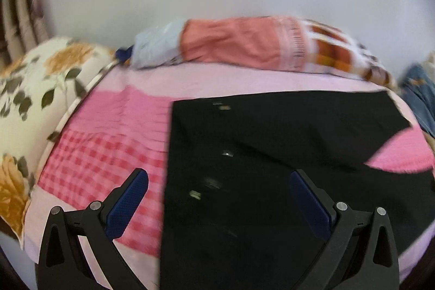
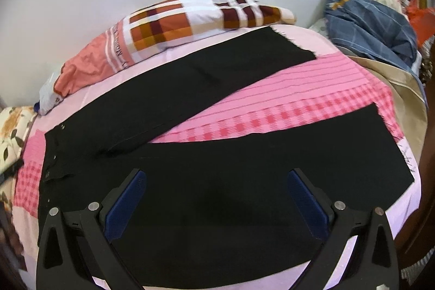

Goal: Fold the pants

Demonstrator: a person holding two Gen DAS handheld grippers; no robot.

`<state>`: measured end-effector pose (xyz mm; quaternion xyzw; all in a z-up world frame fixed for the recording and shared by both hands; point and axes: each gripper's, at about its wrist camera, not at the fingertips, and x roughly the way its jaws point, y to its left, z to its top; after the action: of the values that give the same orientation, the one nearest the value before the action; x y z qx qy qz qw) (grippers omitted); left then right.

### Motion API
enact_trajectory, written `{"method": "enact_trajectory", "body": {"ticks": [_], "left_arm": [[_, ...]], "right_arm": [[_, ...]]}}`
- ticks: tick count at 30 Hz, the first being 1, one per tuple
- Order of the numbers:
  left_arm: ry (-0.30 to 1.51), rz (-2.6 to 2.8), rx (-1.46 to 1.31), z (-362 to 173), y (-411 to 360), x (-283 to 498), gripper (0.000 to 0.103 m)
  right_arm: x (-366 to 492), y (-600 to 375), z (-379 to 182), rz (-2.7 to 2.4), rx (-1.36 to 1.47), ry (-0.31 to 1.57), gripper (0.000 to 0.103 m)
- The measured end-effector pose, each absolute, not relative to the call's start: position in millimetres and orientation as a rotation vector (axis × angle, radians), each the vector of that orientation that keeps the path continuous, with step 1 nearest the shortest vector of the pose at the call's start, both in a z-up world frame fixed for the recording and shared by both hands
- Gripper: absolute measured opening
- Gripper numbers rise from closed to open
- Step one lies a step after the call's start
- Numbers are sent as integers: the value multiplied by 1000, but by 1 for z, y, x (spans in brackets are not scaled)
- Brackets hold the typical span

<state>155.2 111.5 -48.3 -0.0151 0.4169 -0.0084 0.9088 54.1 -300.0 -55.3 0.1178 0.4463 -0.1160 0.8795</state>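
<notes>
Black pants (image 2: pixel 217 195) lie flat on a pink bed sheet (image 2: pixel 312 89), legs spread in a V toward the right, waistband with metal buttons at the left. The far leg (image 2: pixel 217 72) runs to the back right; the near leg (image 2: pixel 326 154) runs right. In the left wrist view the waist part of the pants (image 1: pixel 258 154) fills the middle. My left gripper (image 1: pixel 218 181) is open and empty above the waistband. My right gripper (image 2: pixel 216 181) is open and empty above the near leg.
A salmon and checked pillow (image 2: pixel 168 29) lies along the white wall at the back. A floral pillow (image 1: pixel 32 89) is at the left. Blue bedding (image 2: pixel 372 23) is piled at the right. The bed's near edge (image 2: pixel 394 222) curves close by.
</notes>
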Motion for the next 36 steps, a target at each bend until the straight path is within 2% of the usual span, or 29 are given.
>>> {"method": "enact_trajectory", "body": {"ticks": [3, 4, 5, 7, 13, 22, 24, 26, 27, 28, 32, 36], "left_arm": [[891, 11, -109, -59, 150, 192, 98], [911, 13, -137, -64, 162, 206, 86], [930, 2, -165, -69, 171, 219, 68], [986, -40, -223, -81, 187, 248, 54], [1054, -128, -197, -113, 196, 304, 54], [1145, -282, -92, -148, 180, 350, 55], [1133, -263, -121, -145, 182, 348, 43], [1089, -256, -91, -136, 176, 337, 26], [1061, -238, -66, -128, 170, 327, 24], [1038, -228, -61, -120, 166, 320, 17], [846, -255, -108, -65, 153, 260, 16], [731, -334, -186, -35, 142, 192, 16]], "right_arm": [[60, -293, -61, -224, 225, 950, 103], [62, -291, -63, -221, 220, 957, 103], [63, -290, -64, -220, 216, 963, 103], [67, -289, -68, -224, 211, 980, 103], [74, -291, -73, -250, 208, 1007, 103], [87, -284, -83, -263, 175, 1062, 103], [88, -284, -83, -270, 174, 1061, 103], [91, -288, -83, -270, 182, 1066, 103], [95, -293, -83, -263, 200, 1075, 103], [99, -300, -81, -257, 227, 1078, 103], [119, -333, -65, -121, 430, 1004, 103], [165, -363, -61, 67, 712, 986, 103]]}}
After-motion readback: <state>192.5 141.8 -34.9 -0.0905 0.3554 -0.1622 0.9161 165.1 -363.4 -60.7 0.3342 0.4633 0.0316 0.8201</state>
